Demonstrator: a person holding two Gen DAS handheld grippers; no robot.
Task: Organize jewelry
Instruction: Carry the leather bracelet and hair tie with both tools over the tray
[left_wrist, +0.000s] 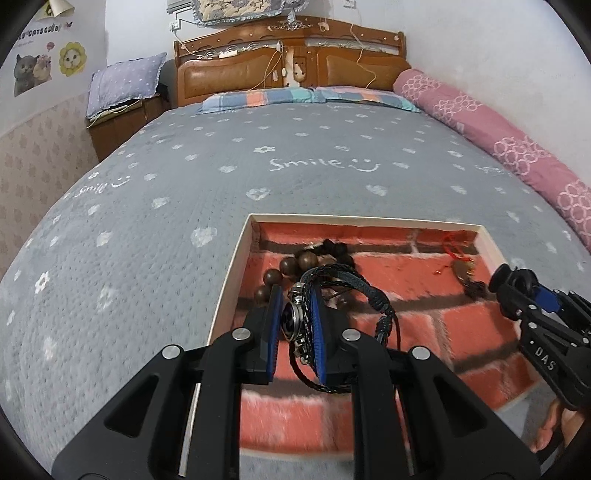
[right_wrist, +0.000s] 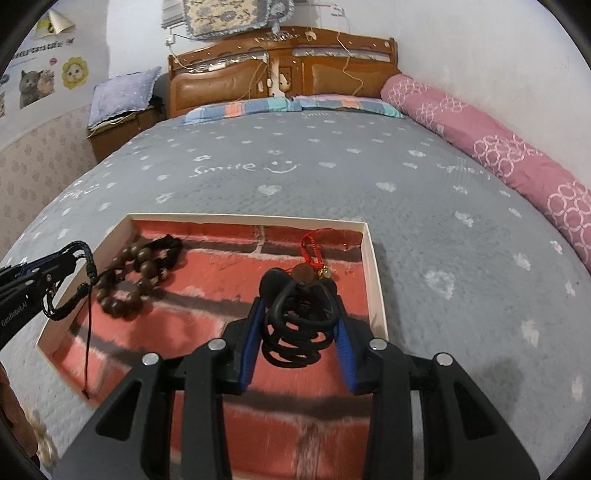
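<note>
Braided bracelet (left_wrist: 325, 295) sits clamped in left gripper (left_wrist: 295, 317); right gripper (right_wrist: 299, 321) apparently grips black hair ties (right_wrist: 295, 332).

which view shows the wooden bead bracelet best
The right wrist view: the wooden bead bracelet lies in full in the box's left part. In the left wrist view the left gripper and its black braided bracelet hide much of it.
</note>
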